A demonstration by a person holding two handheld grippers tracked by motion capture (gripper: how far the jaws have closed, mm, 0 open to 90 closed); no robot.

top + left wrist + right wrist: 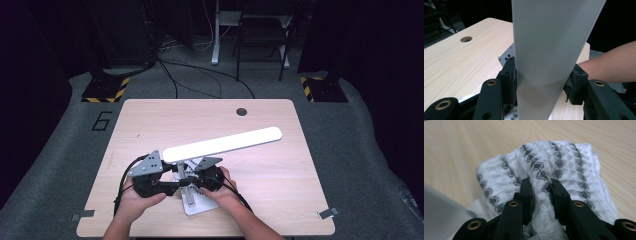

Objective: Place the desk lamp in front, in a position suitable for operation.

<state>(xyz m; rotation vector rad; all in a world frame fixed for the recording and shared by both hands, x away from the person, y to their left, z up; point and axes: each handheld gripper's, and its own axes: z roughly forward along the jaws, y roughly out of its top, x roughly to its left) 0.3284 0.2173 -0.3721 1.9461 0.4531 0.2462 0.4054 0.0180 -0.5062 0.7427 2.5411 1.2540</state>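
Wiping of lamp, cloth in hand.

Left gripper point(541, 82): clamped across the white lamp head point(549, 45), pads on both edges of the bar near its lower end. Hold steady; avoid twisting the bar.

Right gripper point(541, 187): pinched shut on a fold of the white-and-grey patterned cloth point(564, 162), most of it bunched ahead of the jaws, over the wooden table point(461, 147).

Lamp base point(197, 202) below and between both grippers. Recommended: bring cloth flat against the lamp, wipe with light pressure, keep the pinch deep enough to prevent slipping.
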